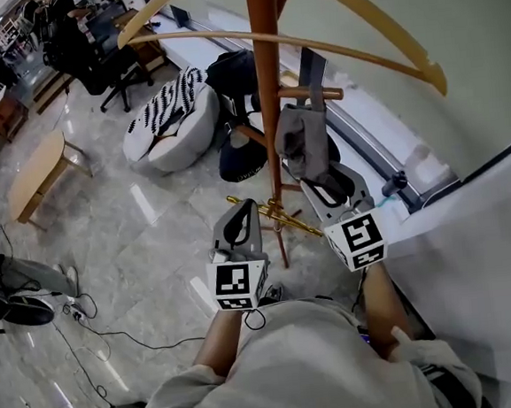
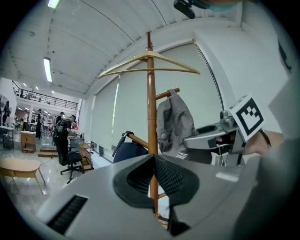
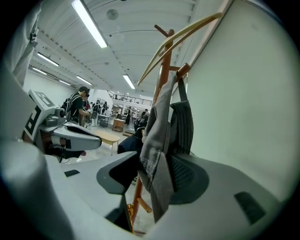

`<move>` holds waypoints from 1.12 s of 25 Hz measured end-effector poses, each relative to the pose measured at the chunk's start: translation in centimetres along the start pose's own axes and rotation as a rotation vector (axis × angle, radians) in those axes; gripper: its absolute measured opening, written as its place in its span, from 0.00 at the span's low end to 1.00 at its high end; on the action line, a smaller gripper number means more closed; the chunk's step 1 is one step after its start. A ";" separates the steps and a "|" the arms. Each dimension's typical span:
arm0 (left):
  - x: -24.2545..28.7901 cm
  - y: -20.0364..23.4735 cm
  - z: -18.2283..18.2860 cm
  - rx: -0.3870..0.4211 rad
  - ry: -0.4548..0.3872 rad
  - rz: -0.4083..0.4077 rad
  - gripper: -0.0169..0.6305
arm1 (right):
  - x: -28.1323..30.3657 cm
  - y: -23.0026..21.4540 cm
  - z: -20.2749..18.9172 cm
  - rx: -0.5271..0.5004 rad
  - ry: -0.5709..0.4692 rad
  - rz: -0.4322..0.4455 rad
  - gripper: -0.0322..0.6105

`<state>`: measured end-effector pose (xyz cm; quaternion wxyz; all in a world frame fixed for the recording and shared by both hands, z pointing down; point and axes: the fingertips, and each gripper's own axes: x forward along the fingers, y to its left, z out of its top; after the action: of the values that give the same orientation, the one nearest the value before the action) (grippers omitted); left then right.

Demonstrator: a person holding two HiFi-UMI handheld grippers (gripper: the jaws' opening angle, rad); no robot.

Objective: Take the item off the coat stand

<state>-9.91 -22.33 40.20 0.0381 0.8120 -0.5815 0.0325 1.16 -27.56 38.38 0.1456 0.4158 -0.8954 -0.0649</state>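
Observation:
A grey garment (image 1: 300, 141) hangs by a dark strap from a peg of the wooden coat stand (image 1: 270, 108). My right gripper (image 1: 320, 184) reaches up to its lower end. In the right gripper view the grey garment (image 3: 157, 140) hangs down between the jaws of the right gripper (image 3: 157, 161), which stand wide apart and open. My left gripper (image 1: 241, 211) is lower and left of the pole, shut and holding nothing. In the left gripper view the left gripper (image 2: 153, 157) has its pads meeting at the tip, with the grey garment (image 2: 173, 122) and the right gripper (image 2: 187, 140) beyond.
A pale wooden hanger (image 1: 312, 43) rides on top of the stand. A dark bag (image 1: 231, 72) hangs on a lower peg. On the floor are a striped beanbag (image 1: 172, 117), a low wooden table (image 1: 35, 173), an office chair (image 1: 106, 65) and loose cables (image 1: 98, 337). The wall is close on the right.

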 end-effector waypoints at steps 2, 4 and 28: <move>0.2 -0.2 -0.4 0.001 0.001 -0.009 0.04 | 0.1 0.4 0.0 -0.024 0.003 0.009 0.31; 0.4 -0.4 -0.9 -0.002 0.007 -0.022 0.04 | 0.0 0.8 0.0 -0.057 0.002 0.015 0.25; 0.1 -1.1 -1.1 -0.016 -0.016 -0.100 0.04 | -1.6 3.2 3.3 -0.202 -0.085 0.009 0.12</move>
<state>-8.82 -21.98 41.27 0.0412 0.8400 -0.5406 0.0193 -1.17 -24.29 35.71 0.1490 0.3919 -0.8915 -0.1718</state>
